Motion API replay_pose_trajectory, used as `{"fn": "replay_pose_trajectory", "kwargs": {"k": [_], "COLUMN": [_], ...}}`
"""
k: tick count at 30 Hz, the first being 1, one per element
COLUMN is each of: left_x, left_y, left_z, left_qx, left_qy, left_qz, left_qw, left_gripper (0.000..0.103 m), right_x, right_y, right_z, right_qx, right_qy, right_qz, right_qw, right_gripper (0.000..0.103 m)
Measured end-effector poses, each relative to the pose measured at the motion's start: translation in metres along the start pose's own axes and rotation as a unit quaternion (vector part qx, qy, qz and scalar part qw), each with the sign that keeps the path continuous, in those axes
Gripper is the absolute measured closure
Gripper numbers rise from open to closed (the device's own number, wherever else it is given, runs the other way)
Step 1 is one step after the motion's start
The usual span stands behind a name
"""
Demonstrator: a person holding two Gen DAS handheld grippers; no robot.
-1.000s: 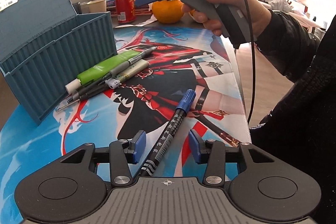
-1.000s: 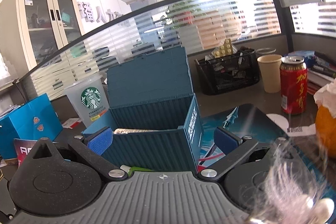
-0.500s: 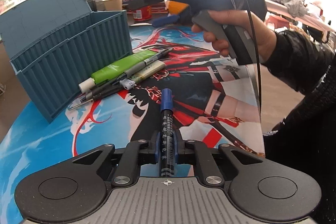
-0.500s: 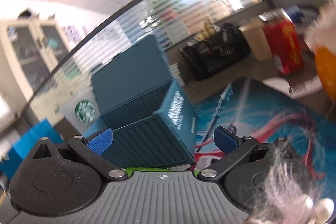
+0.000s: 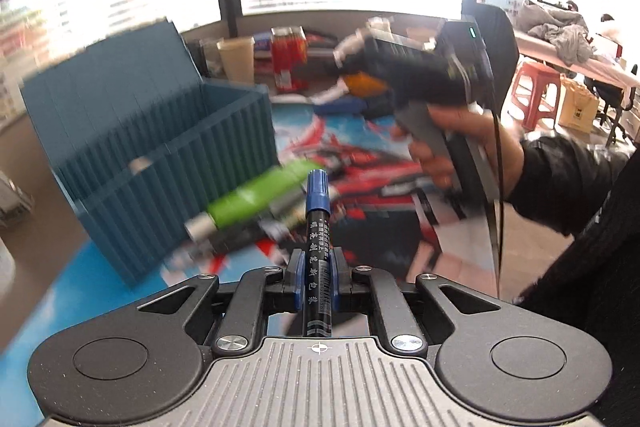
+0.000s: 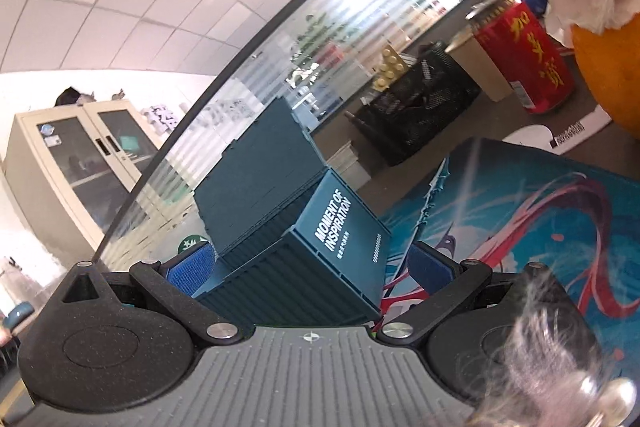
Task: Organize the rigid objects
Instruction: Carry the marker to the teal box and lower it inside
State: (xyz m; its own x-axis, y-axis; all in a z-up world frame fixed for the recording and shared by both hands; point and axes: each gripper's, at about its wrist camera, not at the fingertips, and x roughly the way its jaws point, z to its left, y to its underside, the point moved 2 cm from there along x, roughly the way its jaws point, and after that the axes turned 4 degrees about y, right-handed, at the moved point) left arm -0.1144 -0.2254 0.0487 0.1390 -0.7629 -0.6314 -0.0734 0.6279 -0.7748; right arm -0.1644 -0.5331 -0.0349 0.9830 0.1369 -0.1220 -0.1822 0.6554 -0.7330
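The left hand-held gripper [image 5: 317, 277] is clamped on a black marker with a blue cap [image 5: 318, 227], its blue pads pressed against the barrel on both sides. The marker points away from the camera, cap end far, and sits lifted above the printed desk mat [image 5: 360, 187] that covers the bench.

Just beyond the cap, on the mat, lies a blurred cluster of pens, the plainest of them a green tube-like pen with a white end [image 5: 248, 203]. To the left of that cluster stands the ribbed teal storage box [image 5: 168, 163], shaped like a shipping container, with its lid raised at the far side.

On the right a hand [image 5: 468, 147] in a dark sleeve grips the handle of the right hand-held gripper [image 6: 316, 269]. In its own camera the two blue pads stand well apart with nothing touching them; between them, farther off, shows the end wall of the teal box lettered "MOMENT OF INSPIRATION".

Farther back on the bench are a red drink can [image 6: 524, 59], a paper cup [image 5: 237, 59], a black mesh organizer [image 6: 416, 111] and an orange fruit [image 6: 612, 67] with crumpled tissue on it.
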Motion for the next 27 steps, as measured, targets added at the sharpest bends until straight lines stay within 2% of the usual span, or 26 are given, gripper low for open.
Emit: {"fn": "replay_pose_trajectory", "kwargs": {"k": [6,11,18,27], "left_x": [-0.023,-0.028,-0.001,0.061], "left_y": [-0.048,-0.085,-0.121,-0.115], "left_z": [0.027,0.049,0.082,0.116], "left_qx": [0.034,0.072,0.107,0.110], "left_qy": [-0.034,-0.057,-0.054,-0.025], "left_qz": [-0.021,-0.016,0.031,0.092], "left_qw": [0.9986,0.9957,0.9924,0.9893], "left_gripper": [0.092,0.092,0.092,0.092], "right_x": [0.000,0.000,0.002,0.003], "right_y": [0.002,0.002,0.003,0.004], "right_z": [0.001,-0.001,0.000,0.000], "right_qx": [-0.007,0.000,-0.006,-0.008], "right_qy": [-0.001,-0.006,-0.006,-0.008], "right_qz": [0.002,0.005,0.010,0.011], "right_qw": [1.000,1.000,1.000,1.000], "right_gripper": [0.000,0.000,0.000,0.000]}}
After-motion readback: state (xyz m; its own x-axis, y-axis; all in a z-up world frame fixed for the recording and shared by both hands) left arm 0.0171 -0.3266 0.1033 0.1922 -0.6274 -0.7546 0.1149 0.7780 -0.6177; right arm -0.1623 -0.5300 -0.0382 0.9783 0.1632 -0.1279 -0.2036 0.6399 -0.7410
